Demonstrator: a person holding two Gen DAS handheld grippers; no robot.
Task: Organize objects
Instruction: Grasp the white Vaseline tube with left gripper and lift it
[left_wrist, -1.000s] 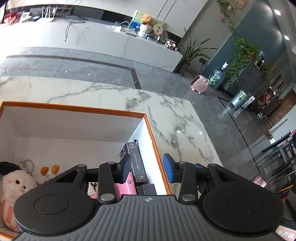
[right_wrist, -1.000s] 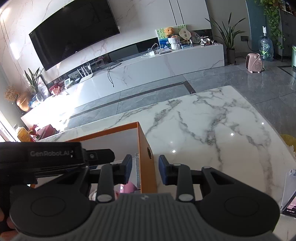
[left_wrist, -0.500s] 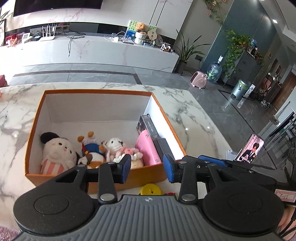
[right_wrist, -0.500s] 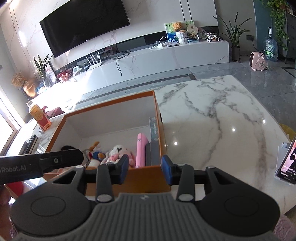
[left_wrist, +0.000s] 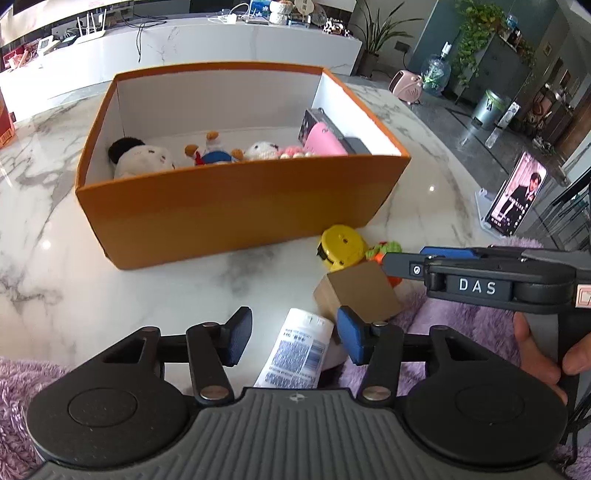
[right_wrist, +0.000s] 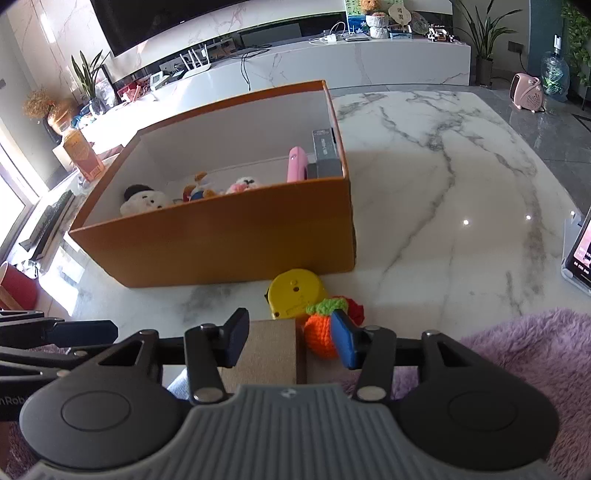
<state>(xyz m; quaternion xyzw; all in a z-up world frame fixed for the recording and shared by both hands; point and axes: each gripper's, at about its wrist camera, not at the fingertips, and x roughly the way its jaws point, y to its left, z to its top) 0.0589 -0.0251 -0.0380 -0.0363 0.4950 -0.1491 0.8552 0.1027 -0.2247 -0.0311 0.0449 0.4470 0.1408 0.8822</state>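
An orange box (left_wrist: 236, 206) (right_wrist: 221, 240) stands on the marble table, holding plush toys, a pink case (left_wrist: 323, 142) and dark boxes. In front of it lie a yellow tape measure (left_wrist: 341, 245) (right_wrist: 295, 291), an orange crocheted toy (right_wrist: 321, 332), a brown cardboard box (left_wrist: 358, 291) (right_wrist: 267, 350) and a white tube (left_wrist: 297, 349). My left gripper (left_wrist: 293, 339) is open above the white tube. My right gripper (right_wrist: 286, 338) is open over the cardboard box and crocheted toy; it also shows in the left wrist view (left_wrist: 476, 273).
A phone on a stand (left_wrist: 515, 199) is at the table's right edge. Purple fluffy fabric (right_wrist: 517, 350) covers the near edge. An orange carton (right_wrist: 83, 155) stands far left. Marble table (right_wrist: 443, 192) extends right of the box.
Both grippers have pulled back and away from the box toward the near edge. The loose items in front of the box have come into view.
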